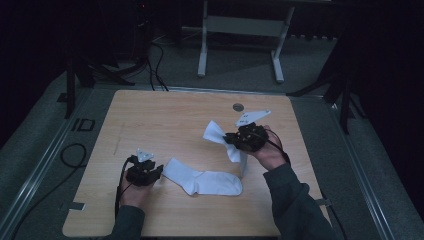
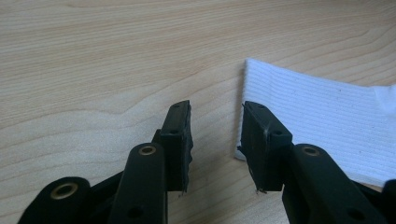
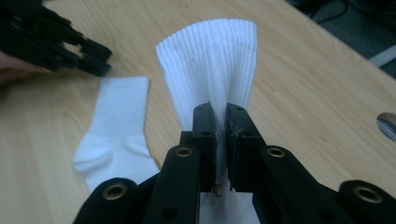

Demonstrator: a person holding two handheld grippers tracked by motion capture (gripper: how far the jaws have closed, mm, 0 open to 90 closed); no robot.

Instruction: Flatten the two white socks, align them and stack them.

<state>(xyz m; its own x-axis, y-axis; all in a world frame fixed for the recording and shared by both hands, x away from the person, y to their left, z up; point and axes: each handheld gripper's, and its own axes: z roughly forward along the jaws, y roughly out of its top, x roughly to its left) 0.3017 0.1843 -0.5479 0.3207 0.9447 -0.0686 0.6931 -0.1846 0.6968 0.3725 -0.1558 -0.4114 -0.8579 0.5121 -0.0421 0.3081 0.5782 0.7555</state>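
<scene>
Two white socks are in play on the table. The right gripper, at about 3 o'clock from the table's middle, is clamped on the raised sock; its jaws pinch the ribbed fabric near the cuff, so the cuff fans out above them while the foot hangs down toward the wood. Gripping near the cuff probably gives a firm edge to carry and lets the rest drape straight for lining up.

The flat sock lies at about 6 o'clock, cuff toward the left gripper, toe toward the right. The left gripper rests low at about 8 o'clock with its jaws apart and nothing between them. In the left gripper view its right jaw sits just at the cuff's corner and the left one over bare wood. That placement looks meant to pin or pick up the cuff, steadying the flat sock so the raised one can be laid on it as a pair.
</scene>
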